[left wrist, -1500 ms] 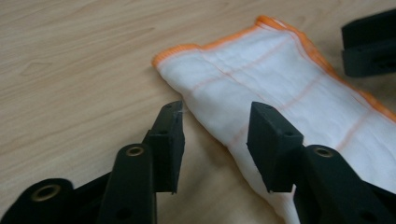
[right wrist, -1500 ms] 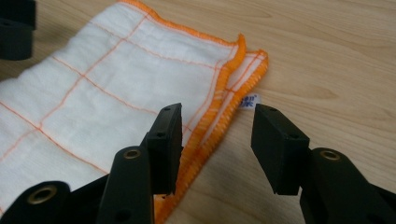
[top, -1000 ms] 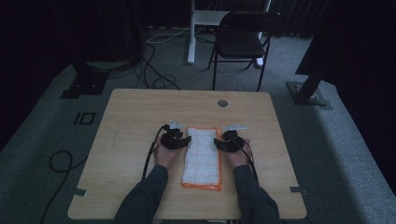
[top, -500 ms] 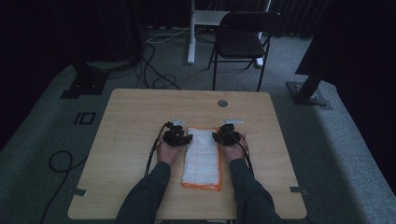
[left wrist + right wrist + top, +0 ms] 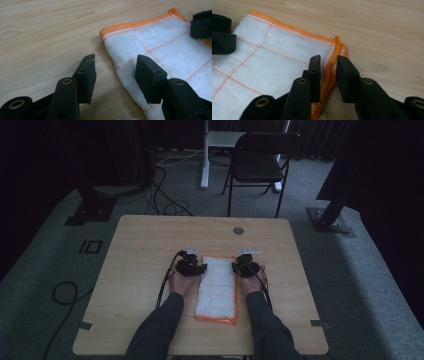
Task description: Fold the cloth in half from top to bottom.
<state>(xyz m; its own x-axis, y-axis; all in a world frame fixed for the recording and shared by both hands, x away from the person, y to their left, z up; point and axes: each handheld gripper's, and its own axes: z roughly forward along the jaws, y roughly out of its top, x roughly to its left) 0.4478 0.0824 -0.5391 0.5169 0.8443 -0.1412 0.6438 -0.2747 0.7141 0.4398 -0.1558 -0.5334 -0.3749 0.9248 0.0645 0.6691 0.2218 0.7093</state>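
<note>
Cloth [image 5: 216, 288] — white with orange grid lines and an orange hem, folded into a long strip — lies flat on the middle of the wooden worktop [image 5: 140, 245], one hand at each long side near its far end. Left tongs [image 5: 194, 268] rest at the cloth's left edge; their jaws stand well apart, one over bare wood, the other over the fabric, gripping nothing. Right tongs [image 5: 329, 75] sit at the far right corner — their jaws have just been closing, the lifted orange hem [image 5: 331, 65] stands between them, a narrow gap remaining. A folding chair [image 5: 260, 162] stands beyond the worktop.
</note>
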